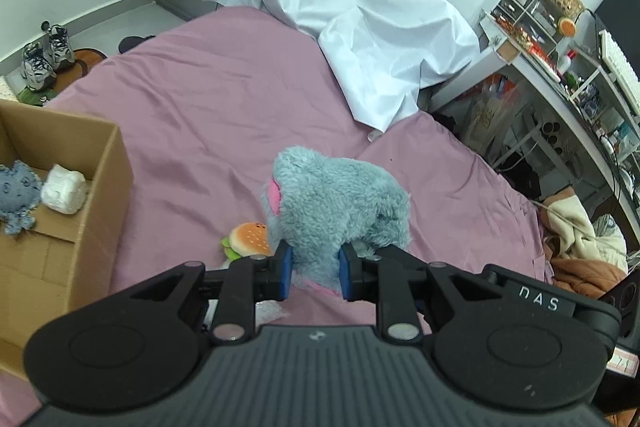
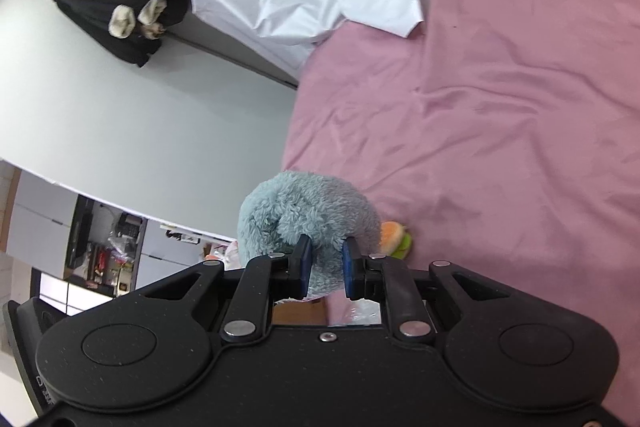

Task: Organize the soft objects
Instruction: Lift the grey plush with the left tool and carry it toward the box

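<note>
Grey-blue plush toy (image 1: 336, 203) above pink bedsheet (image 1: 200, 115), gripped from two sides. Left gripper (image 1: 315, 267) angled down, blue pads clamped on plush fur. Right gripper (image 2: 326, 269) rolled sideways, jaws narrow, pinching same plush. Burger plush (image 1: 250, 239) on sheet just beside. Cardboard box (image 1: 96, 195) at left.

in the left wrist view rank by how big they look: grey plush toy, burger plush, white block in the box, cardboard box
1. cardboard box
2. grey plush toy, though it is nearest the camera, which inflates it
3. and 4. white block and burger plush: look alike, burger partly hidden, so unranked
</note>
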`<action>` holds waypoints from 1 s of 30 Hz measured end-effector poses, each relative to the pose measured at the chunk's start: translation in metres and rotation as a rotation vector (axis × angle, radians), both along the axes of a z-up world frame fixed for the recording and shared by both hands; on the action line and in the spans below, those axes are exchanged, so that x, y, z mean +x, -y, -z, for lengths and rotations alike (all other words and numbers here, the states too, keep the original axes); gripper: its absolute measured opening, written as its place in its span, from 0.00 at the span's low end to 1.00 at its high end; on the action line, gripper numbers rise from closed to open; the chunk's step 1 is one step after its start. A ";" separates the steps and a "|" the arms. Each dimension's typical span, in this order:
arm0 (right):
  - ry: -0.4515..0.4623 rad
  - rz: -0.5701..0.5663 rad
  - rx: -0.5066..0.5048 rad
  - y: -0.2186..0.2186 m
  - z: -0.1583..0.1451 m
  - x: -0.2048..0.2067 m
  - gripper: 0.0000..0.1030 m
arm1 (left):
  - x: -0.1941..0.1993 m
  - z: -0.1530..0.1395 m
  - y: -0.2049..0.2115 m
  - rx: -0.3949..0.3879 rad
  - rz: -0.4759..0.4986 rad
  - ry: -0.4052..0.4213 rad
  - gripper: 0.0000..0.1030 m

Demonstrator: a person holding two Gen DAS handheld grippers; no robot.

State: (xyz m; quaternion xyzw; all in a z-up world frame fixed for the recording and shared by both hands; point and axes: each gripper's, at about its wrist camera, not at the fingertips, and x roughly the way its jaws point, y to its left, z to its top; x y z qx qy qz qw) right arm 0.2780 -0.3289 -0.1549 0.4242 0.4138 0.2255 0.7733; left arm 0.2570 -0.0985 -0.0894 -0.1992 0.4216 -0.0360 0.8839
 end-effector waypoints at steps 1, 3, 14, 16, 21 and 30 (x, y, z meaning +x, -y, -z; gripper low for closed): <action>0.007 -0.005 -0.001 -0.003 -0.002 -0.001 0.15 | -0.002 -0.002 -0.002 0.000 -0.005 0.002 0.21; 0.020 -0.016 -0.006 -0.009 -0.006 -0.002 0.15 | -0.005 -0.006 -0.007 0.003 -0.016 0.007 0.21; 0.080 -0.074 -0.024 -0.047 -0.024 -0.015 0.15 | -0.023 -0.020 -0.043 0.007 -0.062 0.032 0.21; 0.093 -0.083 -0.028 -0.053 -0.027 -0.017 0.15 | -0.027 -0.023 -0.050 0.005 -0.070 0.040 0.21; 0.129 -0.108 -0.028 -0.070 -0.033 -0.022 0.15 | -0.037 -0.029 -0.067 0.004 -0.090 0.052 0.21; 0.161 -0.177 -0.052 -0.098 -0.037 -0.026 0.16 | -0.057 -0.028 -0.101 -0.015 -0.140 0.047 0.21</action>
